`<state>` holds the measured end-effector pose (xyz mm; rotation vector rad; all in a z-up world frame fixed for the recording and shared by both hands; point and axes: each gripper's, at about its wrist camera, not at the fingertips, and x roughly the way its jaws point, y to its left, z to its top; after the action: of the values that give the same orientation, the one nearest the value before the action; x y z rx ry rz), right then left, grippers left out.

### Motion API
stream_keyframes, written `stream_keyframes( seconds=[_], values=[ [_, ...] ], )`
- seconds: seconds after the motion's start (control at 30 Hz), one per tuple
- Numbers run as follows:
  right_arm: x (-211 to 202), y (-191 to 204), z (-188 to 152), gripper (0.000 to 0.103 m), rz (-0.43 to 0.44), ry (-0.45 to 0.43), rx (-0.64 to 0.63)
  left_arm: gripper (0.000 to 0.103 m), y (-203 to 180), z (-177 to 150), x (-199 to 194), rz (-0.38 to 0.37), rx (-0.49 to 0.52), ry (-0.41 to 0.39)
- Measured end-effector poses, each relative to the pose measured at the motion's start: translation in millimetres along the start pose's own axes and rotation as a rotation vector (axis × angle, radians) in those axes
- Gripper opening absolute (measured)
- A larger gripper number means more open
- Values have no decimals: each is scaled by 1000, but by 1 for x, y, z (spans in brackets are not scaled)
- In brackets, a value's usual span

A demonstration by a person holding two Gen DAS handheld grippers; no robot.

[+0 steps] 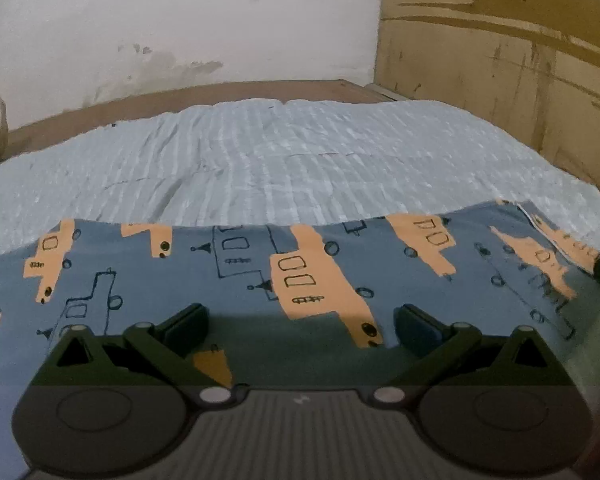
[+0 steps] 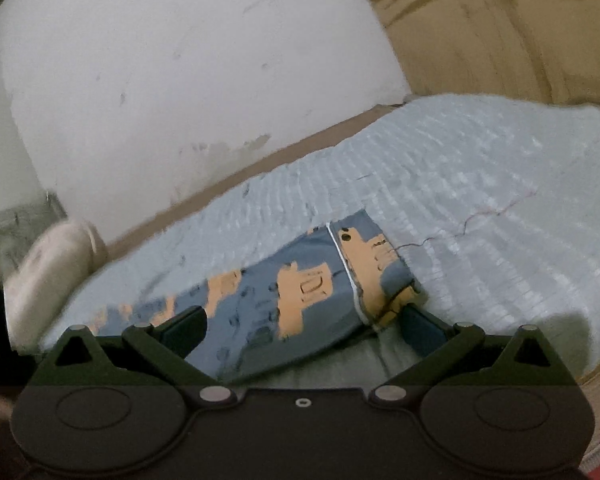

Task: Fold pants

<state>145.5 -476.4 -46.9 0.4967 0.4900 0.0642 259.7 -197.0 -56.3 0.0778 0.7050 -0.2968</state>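
Pants, blue with orange vehicle print, lie flat on the bed's light blue ribbed cover, spread across the near edge. In the left wrist view they fill the lower band side to side; far edge runs straight, right end blurred. In the right wrist view the pants taper away leftward, and a white-edged seam crosses near the end closest to the right tongs. Left tongs wide apart, low over the fabric, nothing between the fingers; contact with the cloth can't be told. Right tongs also wide; right finger sits at the corner of the pants end, touching or just beside it, can't tell which, and the left finger is over the printed fabric. No grip on either side. Loose dark thread lies on the cover beside that end. Brown bed frame edge behind the cover, then a scuffed white wall, wooden panelling to the right. Pale rounded object at the bed's left, blurred.
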Motion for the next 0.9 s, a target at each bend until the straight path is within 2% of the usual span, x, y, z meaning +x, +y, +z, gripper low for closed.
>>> stream_keyframes(
  seconds=[0.07,0.13,0.2,0.23,0.4,0.47,0.57,0.77,0.9],
  values=[
    [0,-3,1,100,-2,-28,75,102,0,4,0,-5,-2,11],
    [2,-4,0,93,-28,-64,132,102,1,9,-1,-20,-12,27],
    [5,-3,0,79,-77,-96,165,102,5,17,-2,-50,-29,40],
    [6,-4,-1,76,-95,-107,178,102,9,21,-1,-71,-43,45],
    [11,-3,-2,37,-192,-143,207,102,17,40,0,-203,-125,78],
    [13,1,-2,28,-216,-153,177,102,17,47,2,-256,-154,87],
    [17,15,-4,18,-247,-176,47,102,17,58,6,-367,-209,112],
    [15,73,-21,17,-274,-249,-396,102,25,79,19,-577,-341,155],
    [19,117,-46,16,-231,-254,-707,102,33,76,18,-605,-379,148]
  ],
)
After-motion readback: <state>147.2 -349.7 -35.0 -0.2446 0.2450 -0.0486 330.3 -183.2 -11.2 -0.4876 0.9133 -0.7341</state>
